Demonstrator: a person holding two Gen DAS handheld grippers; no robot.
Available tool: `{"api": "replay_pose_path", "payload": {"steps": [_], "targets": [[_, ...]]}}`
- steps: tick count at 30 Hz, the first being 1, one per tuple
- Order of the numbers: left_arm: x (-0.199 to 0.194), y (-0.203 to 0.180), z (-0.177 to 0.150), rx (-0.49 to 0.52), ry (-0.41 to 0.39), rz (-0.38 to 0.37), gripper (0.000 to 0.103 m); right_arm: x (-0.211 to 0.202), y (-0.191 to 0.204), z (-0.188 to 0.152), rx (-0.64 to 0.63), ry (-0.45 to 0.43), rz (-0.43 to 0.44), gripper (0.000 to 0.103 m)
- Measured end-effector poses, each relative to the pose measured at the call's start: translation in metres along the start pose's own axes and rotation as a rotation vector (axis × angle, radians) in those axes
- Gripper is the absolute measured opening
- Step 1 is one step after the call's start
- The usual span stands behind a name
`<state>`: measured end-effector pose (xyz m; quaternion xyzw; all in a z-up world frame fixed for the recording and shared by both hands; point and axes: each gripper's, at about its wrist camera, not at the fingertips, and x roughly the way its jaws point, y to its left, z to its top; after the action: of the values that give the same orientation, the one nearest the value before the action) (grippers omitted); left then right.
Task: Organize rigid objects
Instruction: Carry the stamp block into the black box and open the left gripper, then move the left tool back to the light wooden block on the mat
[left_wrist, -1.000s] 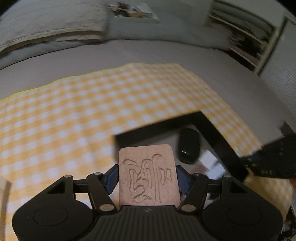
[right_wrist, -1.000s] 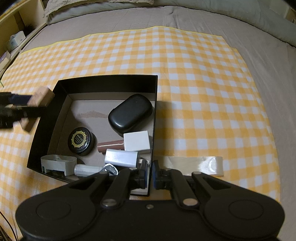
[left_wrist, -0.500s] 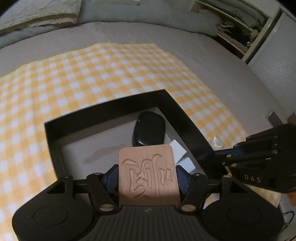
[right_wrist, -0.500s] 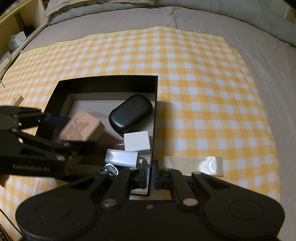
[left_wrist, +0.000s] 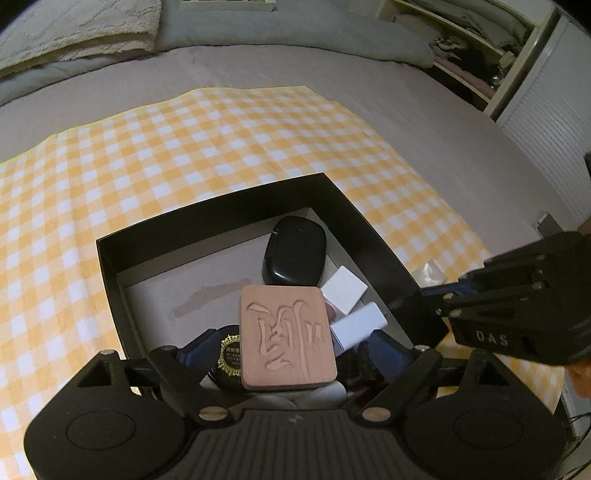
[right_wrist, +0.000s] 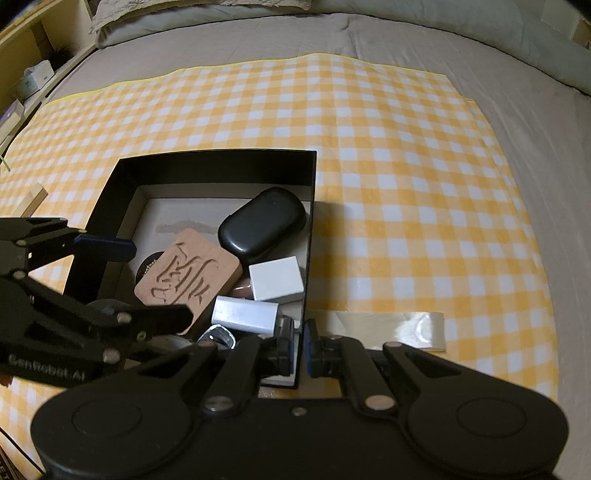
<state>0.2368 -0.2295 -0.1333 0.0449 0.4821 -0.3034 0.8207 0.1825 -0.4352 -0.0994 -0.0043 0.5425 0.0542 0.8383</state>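
A carved wooden block lies tilted on top of the items in the black box. My left gripper straddles it and its jaws are opening, with gaps showing between both pads and the block. The right wrist view shows the same block between the spread left fingers. My right gripper is shut on the near right wall of the box.
The box also holds a black oval case, a white cube, a white plug-like block and a round black tin. A strip of clear tape lies on the checked cloth. A wooden stick lies left.
The left gripper carried the wooden block from the left over the box wall and into the box. Its jaws then spread and let the block go. The right gripper stayed still.
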Motion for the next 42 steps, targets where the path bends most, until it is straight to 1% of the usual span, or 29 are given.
{"api": "replay_pose_path", "payload": {"steps": [5, 10, 14, 17, 23, 25, 30, 34, 38, 42], "targets": [[-0.011, -0.002, -0.003, 0.012, -0.014, 0.009, 0.095, 0.002, -0.001, 0.000, 0.012, 0.002, 0.001, 0.004], [-0.027, -0.003, -0.007, 0.019, -0.050, 0.040, 0.102, 0.007, -0.002, 0.002, 0.030, 0.015, -0.008, 0.004], [-0.041, 0.001, -0.011, 0.016, -0.074, 0.061, 0.103, 0.013, 0.002, 0.003, 0.015, 0.024, -0.033, 0.004], [-0.056, 0.007, -0.013, 0.012, -0.104, 0.077, 0.103, 0.014, 0.004, 0.003, 0.019, 0.021, -0.031, 0.004], [-0.086, 0.031, -0.015, -0.014, -0.159, 0.143, 0.103, 0.013, 0.004, 0.007, 0.022, 0.010, -0.036, 0.006], [-0.094, 0.047, -0.017, -0.056, -0.170, 0.167, 0.103, 0.014, 0.005, 0.008, 0.015, 0.010, -0.040, 0.007], [-0.114, 0.094, -0.024, -0.203, -0.182, 0.218, 0.103, 0.014, 0.006, 0.008, 0.012, 0.010, -0.041, 0.008], [-0.125, 0.131, -0.035, -0.305, -0.174, 0.260, 0.103, 0.014, 0.006, 0.009, 0.015, 0.010, -0.040, 0.008], [-0.130, 0.169, -0.051, -0.424, -0.143, 0.267, 0.103, 0.015, 0.007, 0.009, 0.012, 0.010, -0.041, 0.008], [-0.131, 0.202, -0.071, -0.515, -0.122, 0.259, 0.103, 0.015, 0.008, 0.009, 0.004, 0.011, -0.042, 0.010]]}}
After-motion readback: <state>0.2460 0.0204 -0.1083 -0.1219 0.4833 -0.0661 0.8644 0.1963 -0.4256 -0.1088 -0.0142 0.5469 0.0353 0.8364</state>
